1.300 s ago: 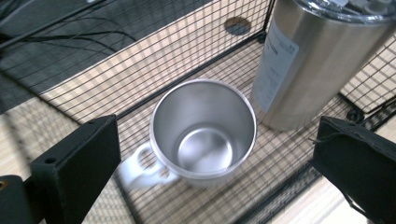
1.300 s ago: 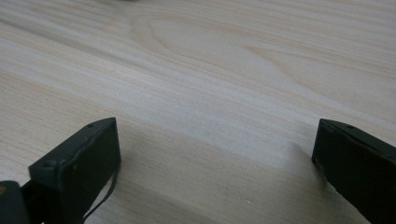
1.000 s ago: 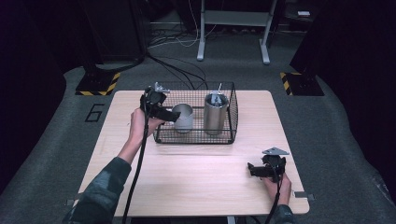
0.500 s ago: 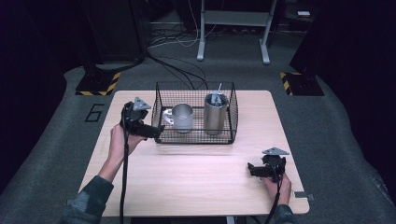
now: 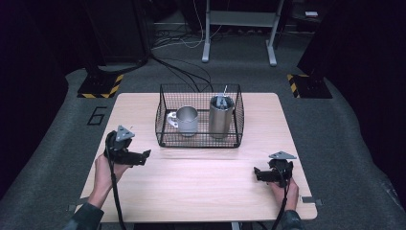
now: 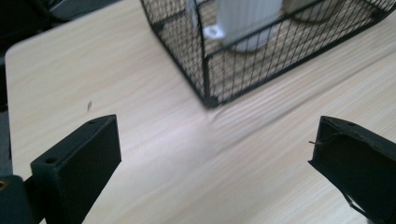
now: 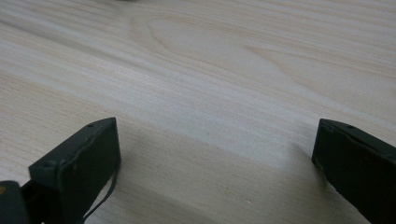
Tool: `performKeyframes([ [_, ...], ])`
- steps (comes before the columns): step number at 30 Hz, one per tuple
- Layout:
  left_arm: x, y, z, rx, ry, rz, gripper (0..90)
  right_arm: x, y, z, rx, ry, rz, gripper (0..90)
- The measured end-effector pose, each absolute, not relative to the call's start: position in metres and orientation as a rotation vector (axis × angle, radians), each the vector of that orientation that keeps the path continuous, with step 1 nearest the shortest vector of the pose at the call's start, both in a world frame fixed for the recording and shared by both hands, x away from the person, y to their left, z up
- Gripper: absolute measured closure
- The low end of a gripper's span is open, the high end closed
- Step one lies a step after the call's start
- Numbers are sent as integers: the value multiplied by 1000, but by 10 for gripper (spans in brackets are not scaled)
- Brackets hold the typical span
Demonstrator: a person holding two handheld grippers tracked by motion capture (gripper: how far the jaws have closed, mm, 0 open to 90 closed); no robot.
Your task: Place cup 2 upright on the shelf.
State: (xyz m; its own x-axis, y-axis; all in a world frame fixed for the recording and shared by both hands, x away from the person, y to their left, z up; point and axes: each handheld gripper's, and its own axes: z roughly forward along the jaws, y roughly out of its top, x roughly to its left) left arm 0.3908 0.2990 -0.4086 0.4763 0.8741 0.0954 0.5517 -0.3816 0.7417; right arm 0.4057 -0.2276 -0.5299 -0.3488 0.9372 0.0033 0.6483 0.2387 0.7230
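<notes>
A black wire basket [image 5: 198, 139] stands at the middle back of the wooden table [image 5: 201, 187]. Inside it are a metal mug [image 5: 186, 120] on the left and a taller steel tumbler [image 5: 221, 117] on the right. My left gripper [image 5: 143, 156] is open near the table's left edge, a short way from the basket and pointing toward it. In the left gripper view the left gripper [image 6: 210, 154] holds nothing, and the basket's corner [image 6: 208, 98] and the mug [image 6: 247, 23] lie ahead. My right gripper [image 5: 258, 173] rests low at the front right, and in the right gripper view it [image 7: 215, 154] is open over bare wood.
Beyond the table the floor is dark carpet with a painted number 6 [image 5: 97, 115], yellow-black hazard markers [image 5: 101, 86] at the back corners, loose cables [image 5: 186, 62], and metal stand legs [image 5: 238, 28] behind.
My left gripper has drawn back from the basket's left side toward the front left of the table. The mug stays in the basket. The right gripper has not moved.
</notes>
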Motion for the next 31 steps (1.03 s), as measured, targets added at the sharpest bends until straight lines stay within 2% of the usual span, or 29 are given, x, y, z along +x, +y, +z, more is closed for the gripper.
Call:
performKeyframes([
  [12, 366, 337, -482, 2053, 1333, 519, 7, 406, -228, -530, 1450, 2084, 894, 5],
  [22, 370, 353, -524, 1979, 1430, 480, 14, 406, -228, -530, 1450, 2084, 894, 5],
  [26, 370, 355, -528, 1913, 1420, 518, 17, 406, -228, -530, 1451, 2083, 894, 5],
  [31, 369, 352, -532, 1925, 1417, 593, 25, 405, -227, -530, 1452, 2082, 893, 5],
])
